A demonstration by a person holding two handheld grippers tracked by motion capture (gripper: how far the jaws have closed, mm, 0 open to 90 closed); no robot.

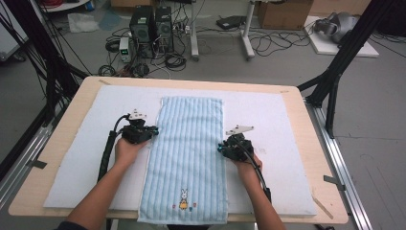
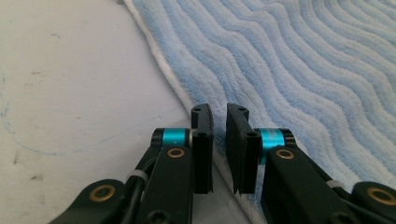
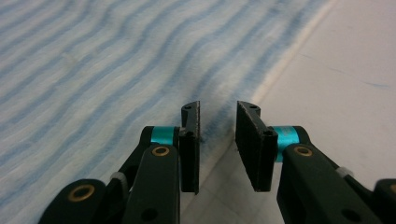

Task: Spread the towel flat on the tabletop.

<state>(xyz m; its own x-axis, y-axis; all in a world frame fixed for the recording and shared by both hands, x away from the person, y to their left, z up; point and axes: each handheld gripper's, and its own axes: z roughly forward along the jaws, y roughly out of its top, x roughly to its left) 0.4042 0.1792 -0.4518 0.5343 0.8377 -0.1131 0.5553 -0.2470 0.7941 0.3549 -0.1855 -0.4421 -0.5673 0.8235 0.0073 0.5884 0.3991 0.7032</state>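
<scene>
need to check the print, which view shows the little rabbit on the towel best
The high view: the rabbit sits near the blue towel's near end. The left and right gripper views show striped towel edge at the jaws, no print.

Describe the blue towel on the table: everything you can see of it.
The blue towel is a long, pale blue terry rectangle with wavy lengthwise ribs and a thin white edge. It lies flat and spread out down the middle of the white mat, its near end hanging slightly over the table's front edge. A small embroidered rabbit sits near that end. The left hand-held gripper and the right hand-held gripper sit at its two long edges, jaws straddling the edges with a gap.
</scene>
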